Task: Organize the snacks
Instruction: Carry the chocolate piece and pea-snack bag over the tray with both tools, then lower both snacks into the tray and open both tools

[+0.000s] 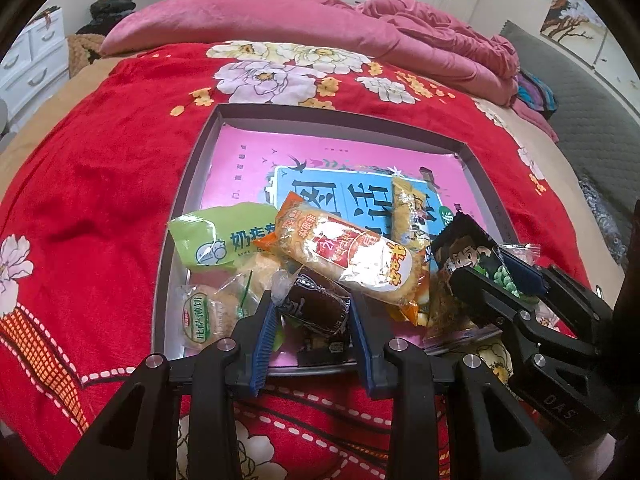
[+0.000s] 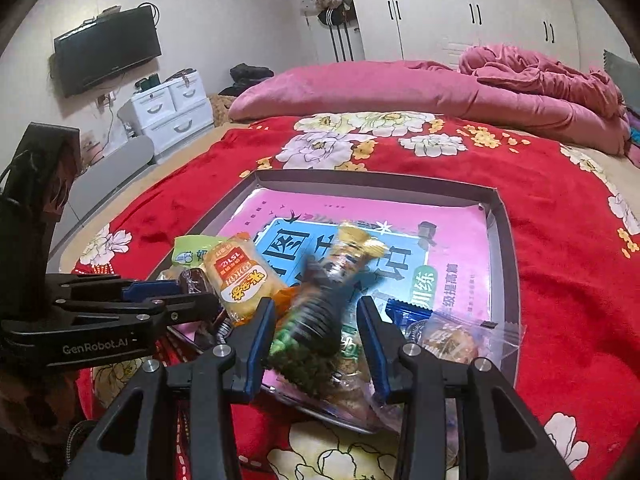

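A grey-rimmed tray (image 1: 320, 110) lined with a pink printed sheet lies on the bed, with a heap of snacks at its near end. My left gripper (image 1: 312, 304) is shut on a dark brown cake packet (image 1: 316, 320) low in the heap; it also shows from the side (image 2: 196, 290). An orange rice-cracker packet (image 1: 344, 256) lies across the top of that packet. My right gripper (image 2: 315, 308) is shut on a black packet of green peas (image 2: 316, 320), which is blurred. In the left wrist view that gripper (image 1: 490, 270) and the pea packet (image 1: 472, 252) sit at the tray's right corner.
Also in the heap are a green packet (image 1: 216, 236), a round biscuit pack (image 1: 200, 316), a yellow packet (image 1: 408, 212), a blue packet (image 2: 408, 312) and a clear zip bag (image 2: 452, 336). A red flowered blanket (image 1: 100, 160) surrounds the tray. A pink quilt (image 2: 400, 84) lies behind; white drawers (image 2: 172, 108) stand left.
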